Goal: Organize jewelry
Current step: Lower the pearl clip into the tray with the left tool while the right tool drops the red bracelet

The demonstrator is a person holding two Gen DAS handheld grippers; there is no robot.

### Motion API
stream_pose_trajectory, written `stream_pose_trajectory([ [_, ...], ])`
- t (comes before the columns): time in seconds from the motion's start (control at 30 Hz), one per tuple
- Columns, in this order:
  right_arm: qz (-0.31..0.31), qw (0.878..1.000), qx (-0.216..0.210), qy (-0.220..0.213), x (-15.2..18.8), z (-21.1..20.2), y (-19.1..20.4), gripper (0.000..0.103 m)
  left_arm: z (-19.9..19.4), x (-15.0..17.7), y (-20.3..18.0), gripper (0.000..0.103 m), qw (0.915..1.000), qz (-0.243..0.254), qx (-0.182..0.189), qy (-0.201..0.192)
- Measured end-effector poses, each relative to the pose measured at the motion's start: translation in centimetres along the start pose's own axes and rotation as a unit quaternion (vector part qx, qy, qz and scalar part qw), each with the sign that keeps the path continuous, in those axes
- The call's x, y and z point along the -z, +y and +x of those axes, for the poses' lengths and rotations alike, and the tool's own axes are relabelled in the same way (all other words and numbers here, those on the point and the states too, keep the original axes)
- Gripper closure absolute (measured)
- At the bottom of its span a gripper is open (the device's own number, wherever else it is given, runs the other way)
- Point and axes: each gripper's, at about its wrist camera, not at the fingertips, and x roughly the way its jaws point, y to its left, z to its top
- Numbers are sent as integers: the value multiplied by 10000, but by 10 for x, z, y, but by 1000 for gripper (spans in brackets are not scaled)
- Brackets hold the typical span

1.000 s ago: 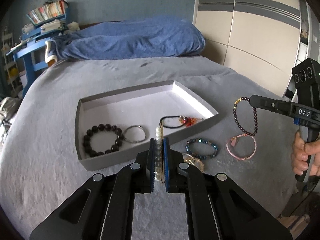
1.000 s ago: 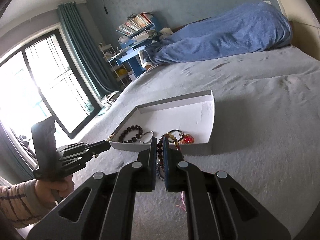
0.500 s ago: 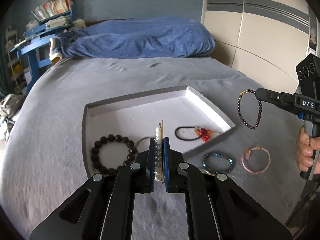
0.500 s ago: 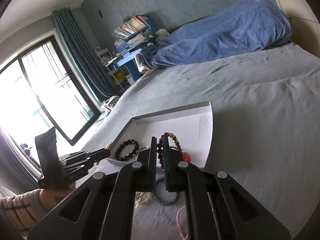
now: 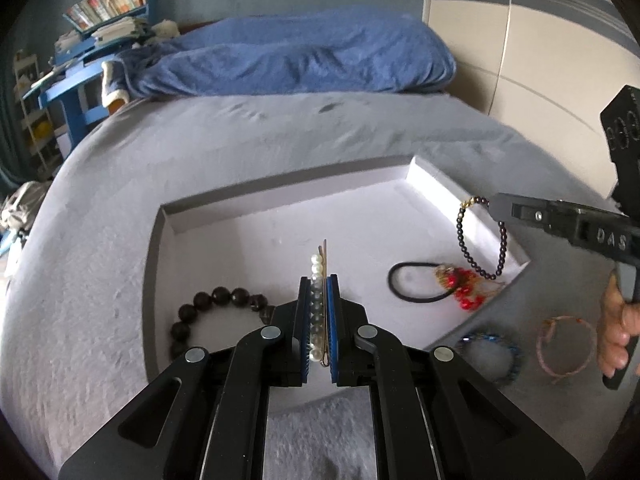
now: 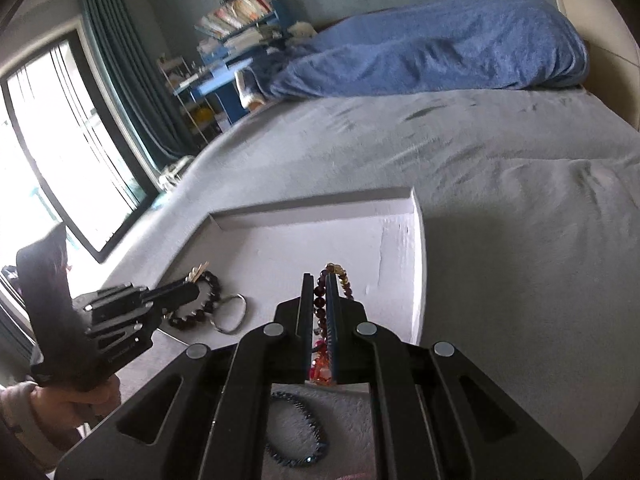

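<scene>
My left gripper (image 5: 319, 280) is shut on a pearl hair pin (image 5: 316, 263), held over the near part of the grey tray (image 5: 280, 184) with its white floor. My right gripper (image 6: 319, 278) is shut on a dark bead bracelet (image 6: 345, 280) with a few amber beads. In the left wrist view that bracelet (image 5: 464, 248) hangs as a loop over the tray's right corner. Inside the tray lie a black bead bracelet (image 5: 196, 312), a metal ring (image 6: 230, 316) and a black hair tie with a red charm (image 5: 424, 288).
A blue bead bracelet (image 5: 494, 354) and a pink bracelet (image 5: 564, 346) lie on the grey bedspread to the right of the tray. A blue blanket (image 5: 300, 60) is heaped at the far end of the bed. A person's hand (image 5: 614, 320) grips the right tool's handle.
Both grippers have moved forward and slightly down, from the bedspread in front of the tray to above it. Each still carries its piece, and the dark bracelet now hangs over the tray corner.
</scene>
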Motion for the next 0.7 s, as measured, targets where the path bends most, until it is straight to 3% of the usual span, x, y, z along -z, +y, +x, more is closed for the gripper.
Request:
stream_pose_trajectory([
  [0.2,-294,9987,178,378,13,24,10,97,17,6,-4,93,9996,43,-73,262],
  [0.23,-330,9985,220,386,14,24,10,97,17,6,-5,89,9996,38,-82,277],
  [0.3,-367,9983,232,396,17,23,11,96,14,8,-5,70,9997,27,-109,230],
  [0.33,-372,9983,244,371,17,20,11,93,10,9,-6,67,9998,11,-71,176],
  [0.5,-419,9988,258,61,24,-2,11,66,-11,15,-10,33,9999,24,31,-106],
  [0.57,-422,9987,271,-91,28,-15,10,59,-21,19,-11,28,9997,25,59,-224],
  [0.7,-421,9978,417,-286,41,-39,3,55,-43,35,-13,24,9990,-89,161,-410],
])
